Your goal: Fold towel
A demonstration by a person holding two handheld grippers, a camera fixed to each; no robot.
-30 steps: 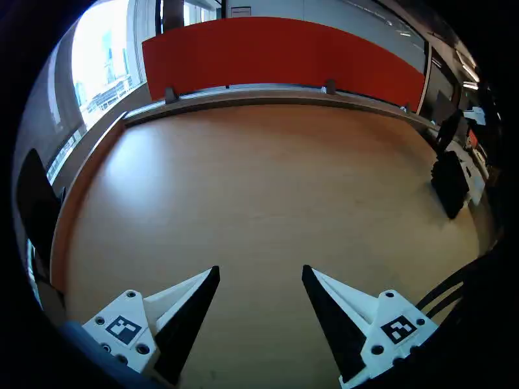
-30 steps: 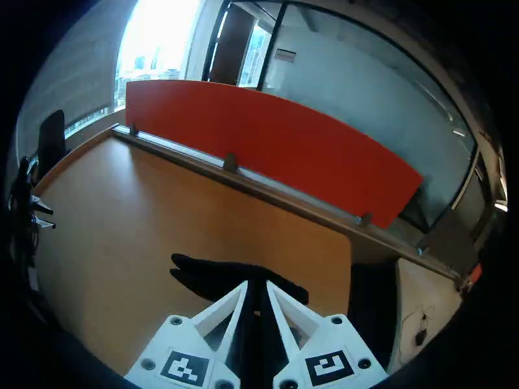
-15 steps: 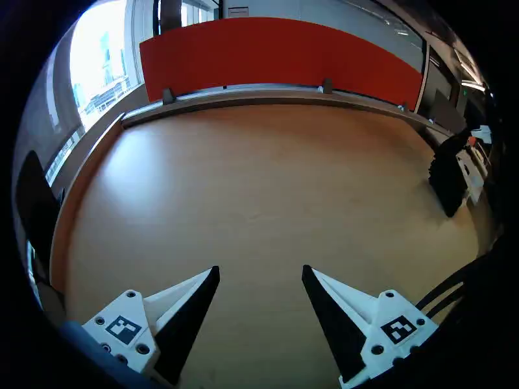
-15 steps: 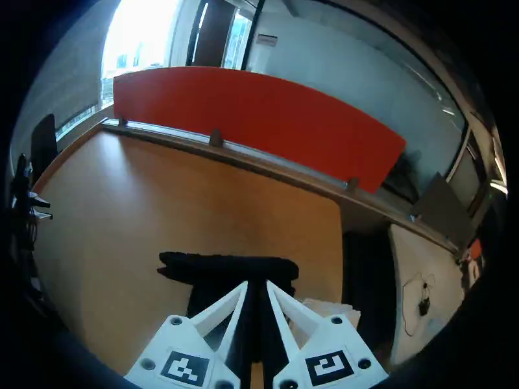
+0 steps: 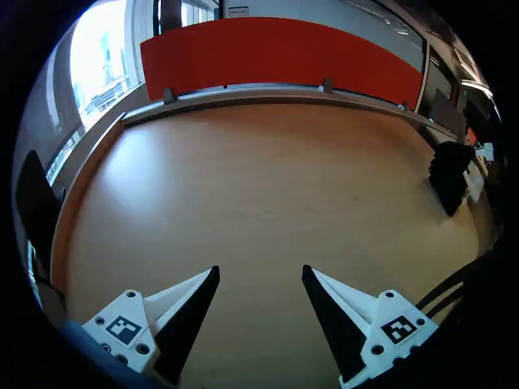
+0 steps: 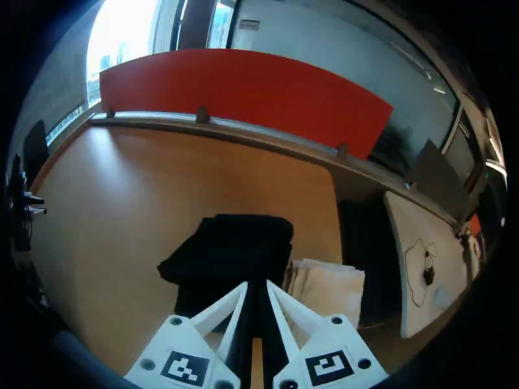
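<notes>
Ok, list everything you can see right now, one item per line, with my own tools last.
desk: one, light brown wood, under both tools
divider panel: one, red, upright along the desk's far edge
black towel: one, black, bunched on the desk near its right end
pale cloths: one stack, off-white, beside the towel at the desk's right edge
side table: one, white, right of the desk across a gap
cable: one, dark, lying on the side table
window: one, bright, left of the divider panel
left tool: one, white with black fingers, open above the desk
right tool: one, white with black fingers, shut on the towel
</notes>
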